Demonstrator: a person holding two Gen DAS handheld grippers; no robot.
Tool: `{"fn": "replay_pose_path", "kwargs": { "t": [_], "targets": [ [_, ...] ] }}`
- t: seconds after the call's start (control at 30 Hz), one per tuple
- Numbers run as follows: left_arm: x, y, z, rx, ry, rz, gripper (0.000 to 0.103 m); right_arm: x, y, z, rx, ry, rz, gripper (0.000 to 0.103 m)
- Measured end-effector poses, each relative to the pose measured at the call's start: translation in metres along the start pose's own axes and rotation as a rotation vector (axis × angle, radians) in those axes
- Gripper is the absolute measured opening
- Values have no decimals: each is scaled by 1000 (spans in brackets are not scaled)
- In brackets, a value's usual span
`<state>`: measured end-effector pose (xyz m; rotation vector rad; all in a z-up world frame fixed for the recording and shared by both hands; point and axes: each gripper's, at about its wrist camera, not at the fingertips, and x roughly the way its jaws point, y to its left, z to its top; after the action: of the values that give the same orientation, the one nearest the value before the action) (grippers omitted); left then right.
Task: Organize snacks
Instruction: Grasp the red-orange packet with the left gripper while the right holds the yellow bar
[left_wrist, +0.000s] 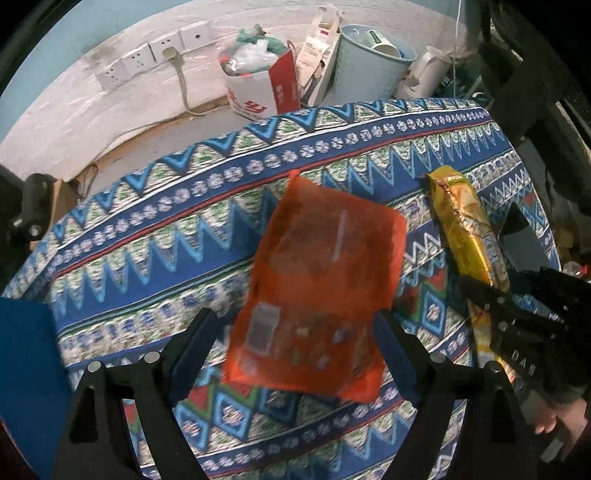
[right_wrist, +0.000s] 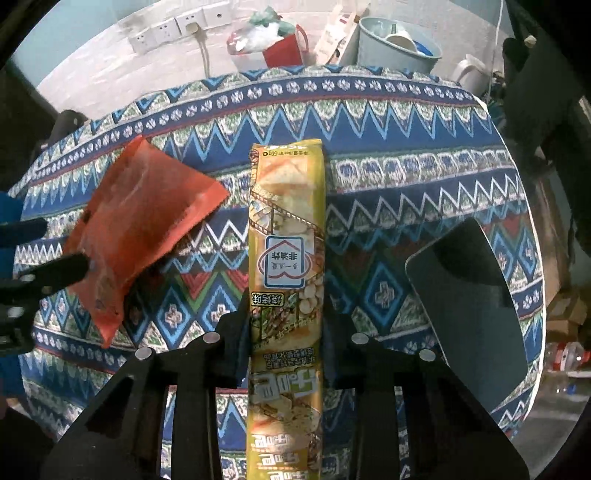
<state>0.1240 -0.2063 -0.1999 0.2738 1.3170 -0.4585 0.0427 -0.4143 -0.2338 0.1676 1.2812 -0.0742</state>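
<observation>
While the left tool (left_wrist: 295, 354) stands spread around the limp, light orange packet (left_wrist: 317, 291), the right tool (right_wrist: 286, 350) pinches the long yellow pack (right_wrist: 286, 236) low; crushable, best gripped mid-length.

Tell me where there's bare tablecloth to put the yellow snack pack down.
Bare tablecloth runs between the yellow snack pack and the dark tablet, and along the far edge. It is tighter on the left, where the left gripper has the orange packet between its fingers.
</observation>
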Motion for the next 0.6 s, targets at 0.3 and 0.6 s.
{"fn": "replay_pose_path", "kwargs": {
  "t": [0.3,0.6],
  "targets": [
    [28,-14,9,60,39,49,93,12,4,16,-9,13,29,29],
    [46,-10,9,59,27,24,101,25,1,24,-6,22,37,29]
  ]
}}
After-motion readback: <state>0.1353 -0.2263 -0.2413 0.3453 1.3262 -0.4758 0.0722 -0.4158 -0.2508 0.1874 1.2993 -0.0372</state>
